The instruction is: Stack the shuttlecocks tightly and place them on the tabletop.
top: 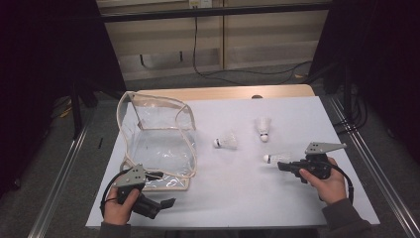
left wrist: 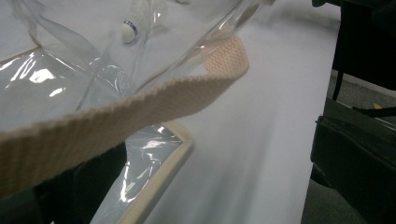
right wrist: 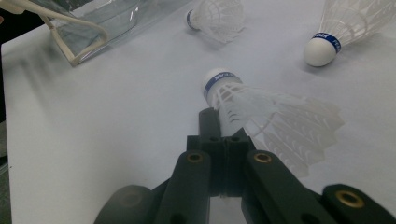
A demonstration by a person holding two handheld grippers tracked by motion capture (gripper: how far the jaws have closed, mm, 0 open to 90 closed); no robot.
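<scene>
My right gripper (top: 283, 165) (right wrist: 224, 135) is shut on a white shuttlecock (top: 273, 157) (right wrist: 275, 121), pinching its feather skirt just behind the blue-banded cork, low over the white table top (top: 237, 198). Two more shuttlecocks lie loose beyond it, one toward the middle (top: 226, 142) (right wrist: 217, 18) and one farther back (top: 263, 129) (right wrist: 345, 28). A clear plastic bag (top: 158, 144) (left wrist: 70, 79) with beige trim stands open at the left. My left gripper (top: 164, 188) (left wrist: 219, 168) is at the bag's near corner, jaws apart, and the bag's beige strap (left wrist: 154, 105) lies across one jaw.
The wooden table edge (top: 223, 92) shows behind the white sheet. Metal rails (top: 59, 173) run along both sides of the table. Cables lie on the floor at the back (top: 237, 74). Dark curtains hang at left and right.
</scene>
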